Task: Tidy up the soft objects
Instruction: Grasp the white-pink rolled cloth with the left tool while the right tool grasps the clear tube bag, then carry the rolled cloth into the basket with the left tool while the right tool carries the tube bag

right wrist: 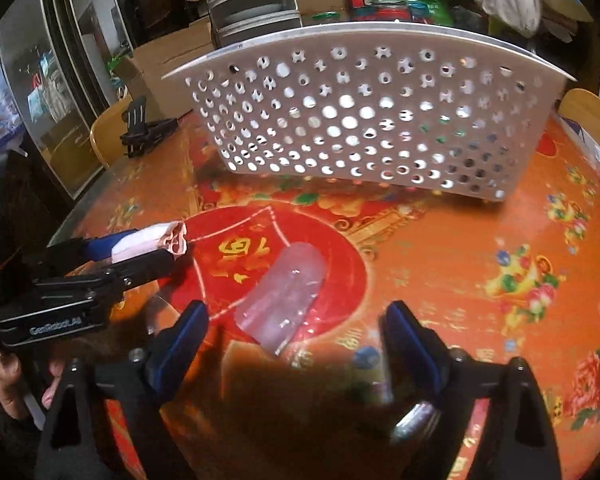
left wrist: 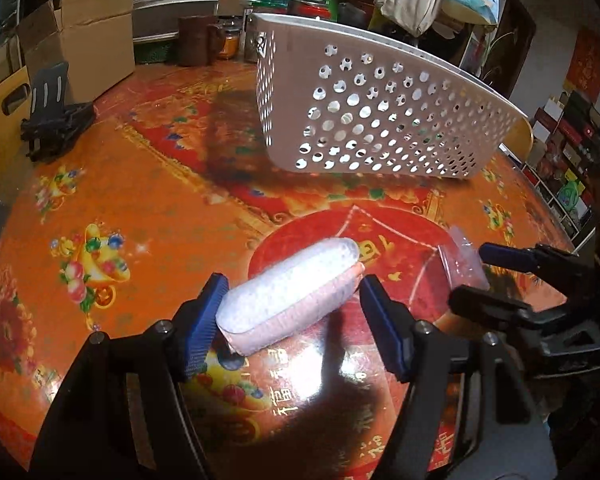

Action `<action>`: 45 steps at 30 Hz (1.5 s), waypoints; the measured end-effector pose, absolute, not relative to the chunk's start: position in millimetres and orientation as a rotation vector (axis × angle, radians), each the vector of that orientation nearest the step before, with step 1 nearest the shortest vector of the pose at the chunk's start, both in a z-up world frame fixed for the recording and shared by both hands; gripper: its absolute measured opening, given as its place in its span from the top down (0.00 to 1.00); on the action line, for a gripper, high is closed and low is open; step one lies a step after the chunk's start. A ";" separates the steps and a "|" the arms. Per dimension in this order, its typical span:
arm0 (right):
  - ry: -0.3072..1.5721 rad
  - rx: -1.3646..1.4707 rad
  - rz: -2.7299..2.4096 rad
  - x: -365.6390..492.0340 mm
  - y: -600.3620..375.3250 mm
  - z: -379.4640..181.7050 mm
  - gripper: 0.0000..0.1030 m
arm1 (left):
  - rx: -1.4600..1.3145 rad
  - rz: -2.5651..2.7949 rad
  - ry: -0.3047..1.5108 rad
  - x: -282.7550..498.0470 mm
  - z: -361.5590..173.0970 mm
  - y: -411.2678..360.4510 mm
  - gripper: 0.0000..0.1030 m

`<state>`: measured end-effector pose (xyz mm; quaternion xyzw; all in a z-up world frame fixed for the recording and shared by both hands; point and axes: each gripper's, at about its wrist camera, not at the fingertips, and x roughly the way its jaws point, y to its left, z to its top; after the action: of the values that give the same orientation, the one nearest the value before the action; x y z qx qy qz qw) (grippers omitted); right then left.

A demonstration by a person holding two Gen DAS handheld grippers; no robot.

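A white and pink soft roll point(left wrist: 288, 288) sits between the fingers of my left gripper point(left wrist: 292, 320). The left finger touches it; the right finger stands beside its end. In the right wrist view the left gripper point(right wrist: 168, 248) has the roll point(right wrist: 152, 240) between its jaws, its crumpled end sticking out. A clear soft plastic bag point(right wrist: 284, 296) lies flat on the red table centre, between the wide-open fingers of my right gripper point(right wrist: 296, 340). The bag point(left wrist: 464, 256) also shows in the left wrist view by the right gripper point(left wrist: 472, 276). A white perforated basket point(left wrist: 372, 116) stands behind.
The round table point(left wrist: 140, 200) has a glossy orange and red floral cover. A black folding stand point(left wrist: 52, 116) sits at its left edge. Cardboard boxes point(left wrist: 88, 36), drawers, jars and bags crowd the back. Wooden chair backs point(right wrist: 592, 116) stand at the table's sides.
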<state>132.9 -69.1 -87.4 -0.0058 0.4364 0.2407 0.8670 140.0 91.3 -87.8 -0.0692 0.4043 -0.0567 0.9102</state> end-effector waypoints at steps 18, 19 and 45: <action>0.809 -0.046 0.480 117.5 -99.0 -71.4 0.83 | -0.120 -0.115 0.823 136.1 -86.5 84.7 0.36; 0.802 -0.045 0.477 115.9 -102.9 -70.1 0.83 | -0.120 -0.116 0.822 135.7 -86.2 83.9 0.36; 0.641 -0.046 0.438 121.1 -169.8 14.2 0.83 | -0.059 -0.195 0.685 144.2 18.4 38.3 0.36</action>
<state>121.1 -169.8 14.2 -0.0223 0.3127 0.2136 0.9253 144.2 38.3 18.4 -0.0288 0.3352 -0.0955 0.9369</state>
